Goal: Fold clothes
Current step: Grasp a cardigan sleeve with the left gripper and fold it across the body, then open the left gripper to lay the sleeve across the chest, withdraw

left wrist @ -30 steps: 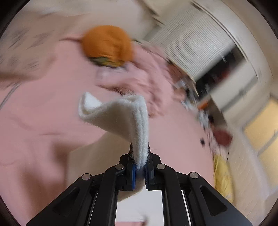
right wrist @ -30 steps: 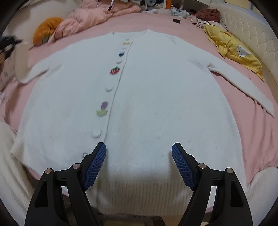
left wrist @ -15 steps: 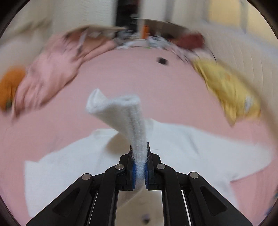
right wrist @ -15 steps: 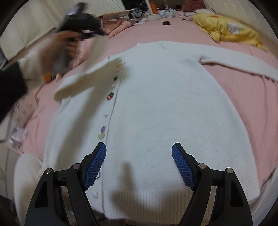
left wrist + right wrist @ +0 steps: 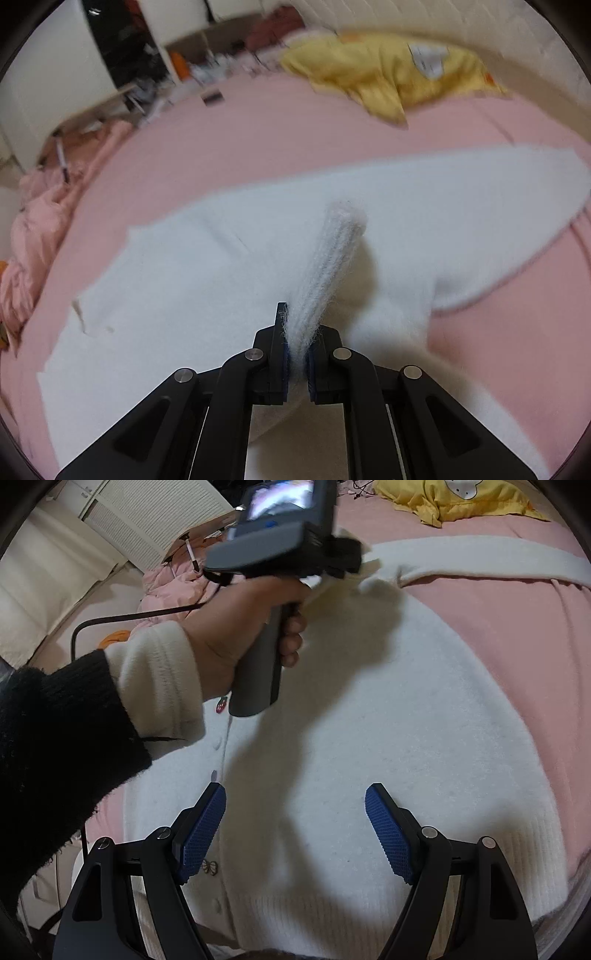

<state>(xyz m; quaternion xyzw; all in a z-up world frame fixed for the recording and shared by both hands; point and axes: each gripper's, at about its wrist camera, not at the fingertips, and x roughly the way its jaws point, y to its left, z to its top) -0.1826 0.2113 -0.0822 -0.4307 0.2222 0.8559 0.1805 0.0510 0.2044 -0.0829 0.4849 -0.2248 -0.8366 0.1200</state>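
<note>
Pink bedding (image 5: 258, 140) lay under a white cardigan (image 5: 369, 720) spread flat, front up. Over its chest, the left hand (image 5: 236, 627), wrist in a cream cuff and black sleeve, gripped the left gripper (image 5: 295, 354), pitched downward and pinched onto the sleeve cuff (image 5: 328, 266). Near the hem, the right gripper (image 5: 295, 827) hovered, fingers spread, grasping nothing.

Both views are softly lit by warm indoor light, pretty dim toward the black fisheye corners where straight lines get bent, motion smear is seen across the far clutter in the left wrist view, and a broad soft shadow is thrown across the white cardigan (image 5: 369, 709).
</note>
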